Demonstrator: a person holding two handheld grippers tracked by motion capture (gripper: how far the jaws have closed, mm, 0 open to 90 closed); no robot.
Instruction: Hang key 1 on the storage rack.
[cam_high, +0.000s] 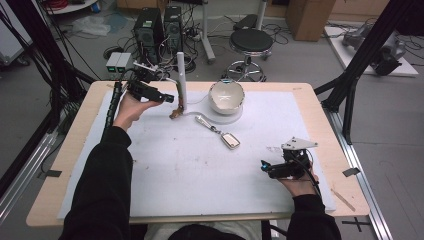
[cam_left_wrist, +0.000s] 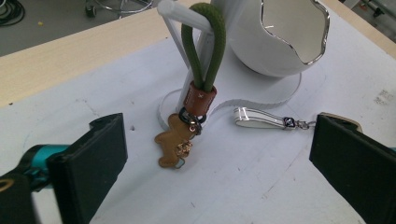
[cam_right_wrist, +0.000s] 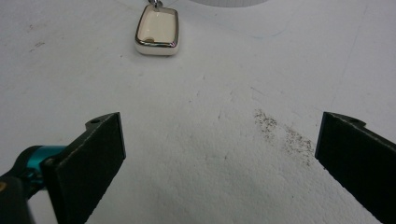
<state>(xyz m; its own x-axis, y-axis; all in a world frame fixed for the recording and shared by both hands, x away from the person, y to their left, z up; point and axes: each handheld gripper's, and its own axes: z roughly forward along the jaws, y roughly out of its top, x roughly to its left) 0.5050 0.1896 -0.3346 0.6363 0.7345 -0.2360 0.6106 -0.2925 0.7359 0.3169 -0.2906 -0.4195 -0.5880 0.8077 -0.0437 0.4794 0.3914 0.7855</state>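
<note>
Right gripper (cam_high: 263, 165), nearest to me at the front right of the white mat (cam_high: 200, 170): jaws spread wide, holding nothing, resting low over bare mat. From its own camera I see a cream enamel tag with a chrome rim (cam_right_wrist: 157, 30) lying straight ahead of the jaws, apart from them.

Left gripper (cam_left_wrist: 219, 154), farther out at the back left: jaws likewise spread, empty, aimed at the white hook stand (cam_high: 181, 80).

Item in hand, as I judge it: a keychain with a green cord loop (cam_left_wrist: 205, 44) hung over the stand's peg (cam_left_wrist: 180, 11). Below the loop, a brown leather collar (cam_left_wrist: 201, 98), then a tan gingerbread-man charm (cam_left_wrist: 175, 140) lying on the mat at the stand's foot. Long axis runs from the peg down toward the left gripper, centred between its jaws, slightly ahead of them.

Second keychain: a white-and-chrome strap fob (cam_left_wrist: 259, 117), chained to the cream tag, lying flat to the right of the stand.

Farthest: white bowl with a wavy silver rim (cam_high: 226, 96), on a round base.

Left hand is much the nearer to the hung keychain; I'd go straight forward.
</note>
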